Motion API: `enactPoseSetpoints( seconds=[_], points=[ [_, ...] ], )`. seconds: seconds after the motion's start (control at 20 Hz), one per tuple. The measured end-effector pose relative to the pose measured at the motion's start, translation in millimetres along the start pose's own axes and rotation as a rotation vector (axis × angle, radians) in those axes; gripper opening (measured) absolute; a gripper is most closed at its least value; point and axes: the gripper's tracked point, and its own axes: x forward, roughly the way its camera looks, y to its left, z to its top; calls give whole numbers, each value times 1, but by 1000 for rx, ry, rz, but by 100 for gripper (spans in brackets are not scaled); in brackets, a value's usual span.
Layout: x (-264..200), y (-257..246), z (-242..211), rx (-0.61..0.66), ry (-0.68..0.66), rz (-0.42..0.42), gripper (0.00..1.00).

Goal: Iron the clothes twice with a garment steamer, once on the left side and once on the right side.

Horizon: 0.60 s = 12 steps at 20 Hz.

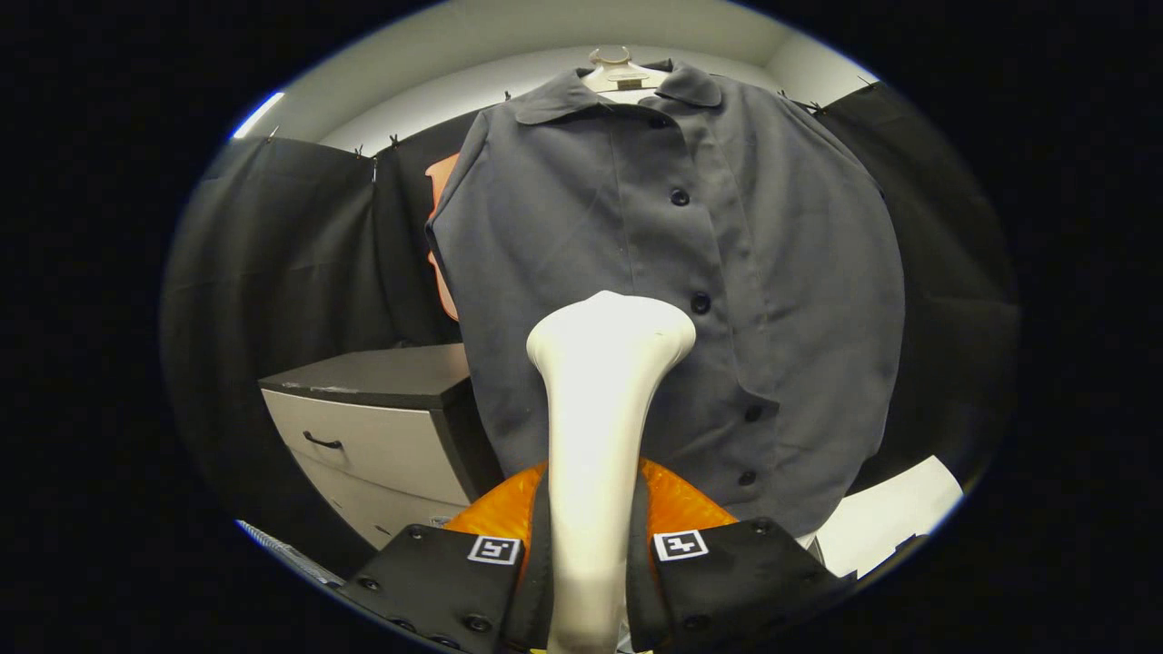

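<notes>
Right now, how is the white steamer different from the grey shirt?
The steamer is white and looks hard and smooth; the shirt is dark grey cloth with folds.
The steamer stands upright, clamped between the gripper fingers; the shirt hangs from a hanger beyond them.
The steamer is narrow with a wide head; the shirt spreads far wider behind it.
The shirt has dark buttons; the steamer's surface is plain.

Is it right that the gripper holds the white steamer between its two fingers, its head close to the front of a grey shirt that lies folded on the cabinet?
Not quite. The shirt is not folded on the cabinet; the gripper view shows it hanging on a hanger beside the cabinet. The rest holds: the gripper holds the white steamer between its two fingers, head close to the shirt front.
</notes>
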Motion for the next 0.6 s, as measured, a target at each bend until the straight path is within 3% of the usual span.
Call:
enactPoseSetpoints(
  seconds=[0.4,0.6],
  points=[
    [-9,-16,-64,10,99,-46,40],
    [-16,-15,-73,4,105,-41,40]
  ],
)
